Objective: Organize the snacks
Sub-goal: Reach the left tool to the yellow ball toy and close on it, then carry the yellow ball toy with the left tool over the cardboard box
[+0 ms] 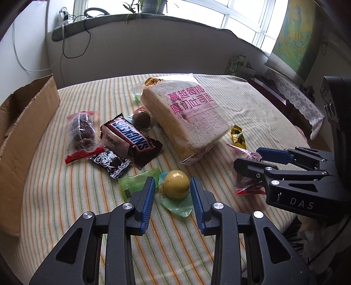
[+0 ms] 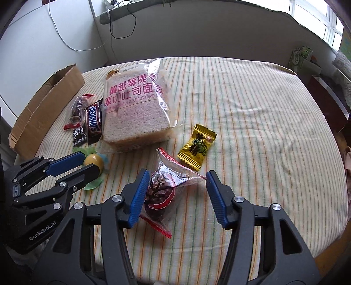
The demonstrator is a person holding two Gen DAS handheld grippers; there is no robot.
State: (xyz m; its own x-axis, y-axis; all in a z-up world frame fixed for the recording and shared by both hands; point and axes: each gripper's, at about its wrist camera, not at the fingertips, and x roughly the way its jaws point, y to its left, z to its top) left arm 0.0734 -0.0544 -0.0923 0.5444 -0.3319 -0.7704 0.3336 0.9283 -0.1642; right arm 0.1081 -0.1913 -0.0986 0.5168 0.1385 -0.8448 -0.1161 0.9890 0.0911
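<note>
striped tablecloth (image 1: 65,193): cardboard box (image 1: 24,129), interior hidden; snacks outside

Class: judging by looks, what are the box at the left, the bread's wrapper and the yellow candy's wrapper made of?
Box: matte brown corrugated cardboard, fluted edge showing.
Bread's wrapper: clear glossy plastic film; the slices show through.
Yellow candy's wrapper: shiny printed film, perhaps foil-backed, crimped ends.

A lived-in room of a home: a striped cloth (image 2: 252,114) covers the table beneath a wide window (image 1: 241,15) with a potted plant (image 1: 151,5) on its sill, cables (image 1: 72,39) trailing down the white wall, a lace-edged cloth (image 1: 296,96) draped over furniture, a map (image 1: 300,37) hanging at right, and a cardboard box (image 1: 24,127) beside wrapped snacks (image 1: 129,133)
</note>
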